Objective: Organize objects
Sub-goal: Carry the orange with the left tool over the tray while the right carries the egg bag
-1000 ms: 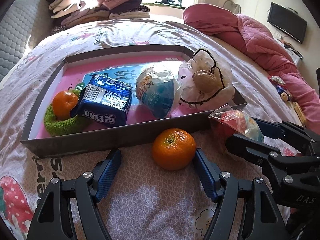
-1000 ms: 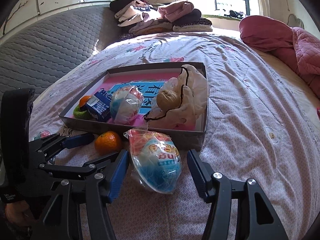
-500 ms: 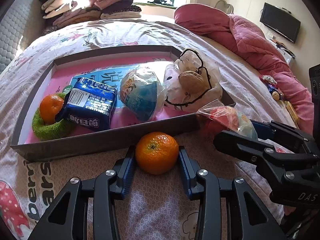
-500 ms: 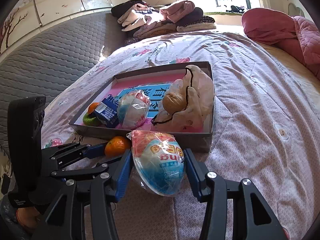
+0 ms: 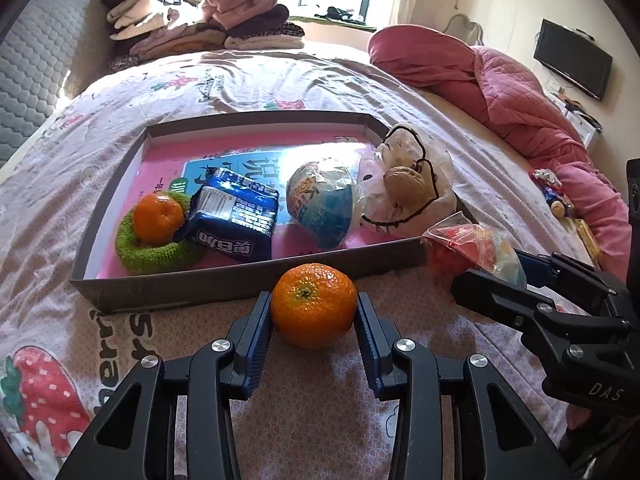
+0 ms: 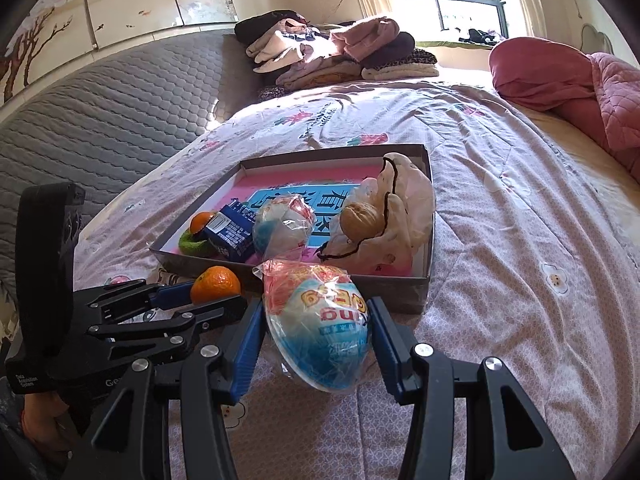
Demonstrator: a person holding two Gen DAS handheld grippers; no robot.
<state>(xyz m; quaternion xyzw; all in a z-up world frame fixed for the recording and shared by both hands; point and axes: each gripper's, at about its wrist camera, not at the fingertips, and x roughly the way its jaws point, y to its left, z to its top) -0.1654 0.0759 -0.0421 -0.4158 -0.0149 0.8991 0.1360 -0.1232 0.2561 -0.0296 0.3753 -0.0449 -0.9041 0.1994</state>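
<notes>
My left gripper [image 5: 314,304] is shut on an orange [image 5: 314,312], just in front of the near wall of a shallow grey box [image 5: 240,282] with a pink floor. To its right, my right gripper [image 6: 316,312] is shut on a plastic-wrapped egg-shaped snack [image 6: 320,332], also in front of the box [image 6: 400,292]. In the left wrist view the right gripper [image 5: 492,276] shows with the snack [image 5: 472,244]. The right wrist view shows the left gripper [image 6: 192,296] with the orange [image 6: 216,284].
Inside the box lie a second orange [image 5: 158,218] on a green ring [image 5: 160,254], a blue packet [image 5: 232,220], another wrapped egg [image 5: 324,212] and a white bag [image 5: 408,188]. Folded clothes [image 5: 200,28] and a pink quilt [image 5: 520,100] lie farther along the bed.
Both grippers stood open around their objects a second ago. The left one has shut on the orange, the right one on the wrapped egg. The left gripper has drawn slightly away from the box.
</notes>
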